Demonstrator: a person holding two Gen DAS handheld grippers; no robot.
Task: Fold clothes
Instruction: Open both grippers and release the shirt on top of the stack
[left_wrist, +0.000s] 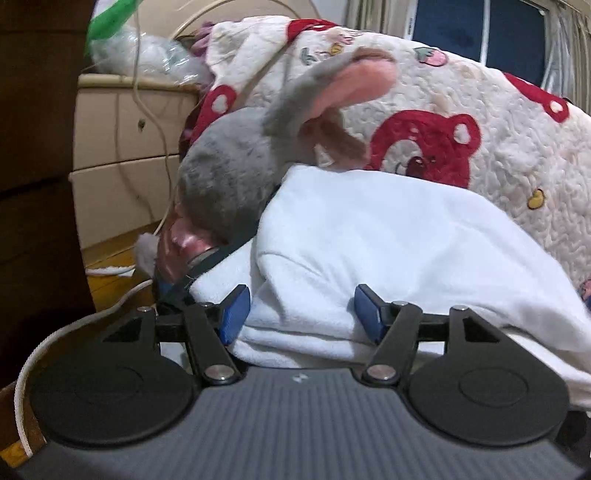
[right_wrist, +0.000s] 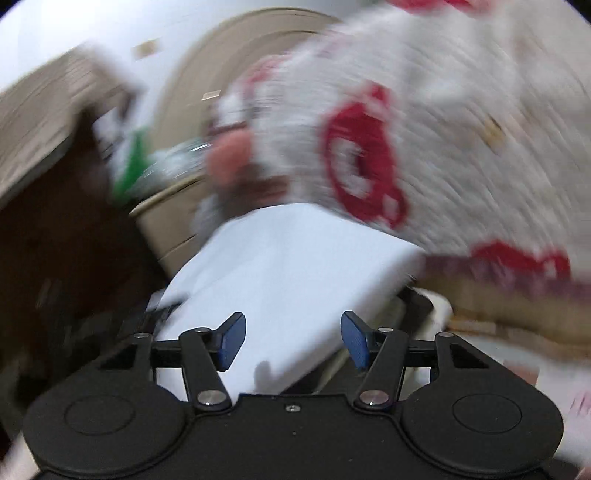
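Observation:
A white garment (left_wrist: 388, 236), folded into a thick stack, lies on the bed in the left wrist view. My left gripper (left_wrist: 302, 314) stands at its near edge with the blue pads (left_wrist: 234, 314) wide apart. The fold's edge lies between them, and the pads do not squeeze it. The right wrist view is badly blurred. There the same white garment (right_wrist: 288, 266) shows as a flat folded slab just beyond my right gripper (right_wrist: 293, 339). Its blue pads (right_wrist: 354, 343) are spread, with nothing pinched between them.
A grey plush rabbit (left_wrist: 229, 177) with pink ears leans on the garment's far left corner. Behind lies a bunched white quilt (left_wrist: 498, 147) with red bears. A beige drawer chest (left_wrist: 122, 147), a dark wooden panel (left_wrist: 37, 147) and a white cable (left_wrist: 55, 339) are at the left.

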